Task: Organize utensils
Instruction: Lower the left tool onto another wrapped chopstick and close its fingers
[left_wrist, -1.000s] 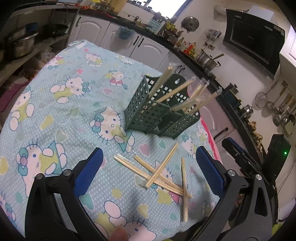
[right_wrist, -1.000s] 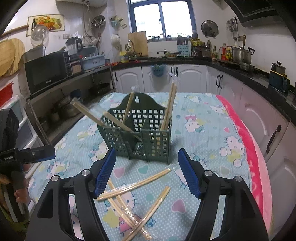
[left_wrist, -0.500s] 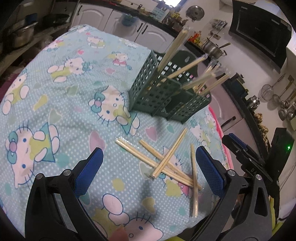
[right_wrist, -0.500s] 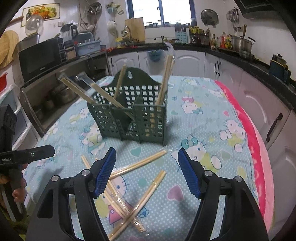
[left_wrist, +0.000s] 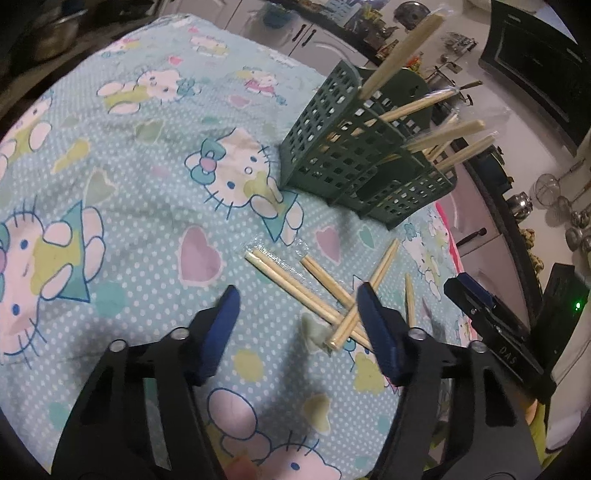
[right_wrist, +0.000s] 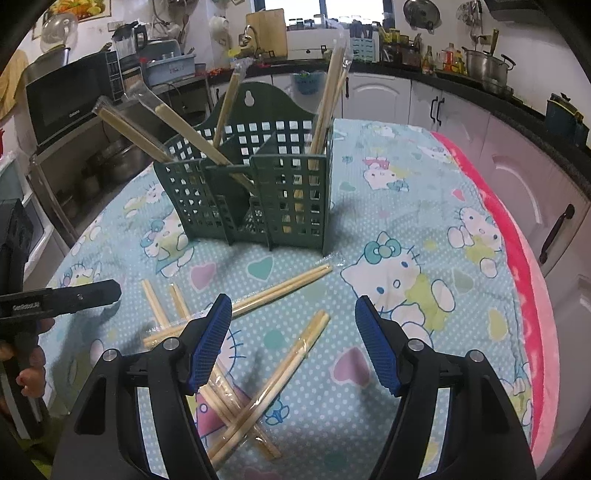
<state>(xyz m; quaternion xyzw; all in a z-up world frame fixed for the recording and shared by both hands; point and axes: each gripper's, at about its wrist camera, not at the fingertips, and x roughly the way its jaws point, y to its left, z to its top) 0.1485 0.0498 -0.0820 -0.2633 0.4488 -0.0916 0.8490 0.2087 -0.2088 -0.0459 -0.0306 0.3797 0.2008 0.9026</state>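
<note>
Left wrist view: the left gripper (left_wrist: 295, 314) is closing, nothing pinched yet, over wrapped chopsticks (left_wrist: 295, 286) lying just before the green holder (left_wrist: 354, 162); it sits lower than a second ago. Crossed pairs may snag.

Right wrist view: the right gripper (right_wrist: 293, 317) hangs released, probably above one pair (right_wrist: 295, 350); slippery wrap could slide.

A table covered by a light blue cloth with cartoon cats and hearts (right_wrist: 424, 206) carries a dark green plastic basket with square holes (right_wrist: 258, 192) at the far side. Near it lie loose pairs of pale wooden chopsticks in clear wrappers (right_wrist: 291, 354), crossing each other.
</note>
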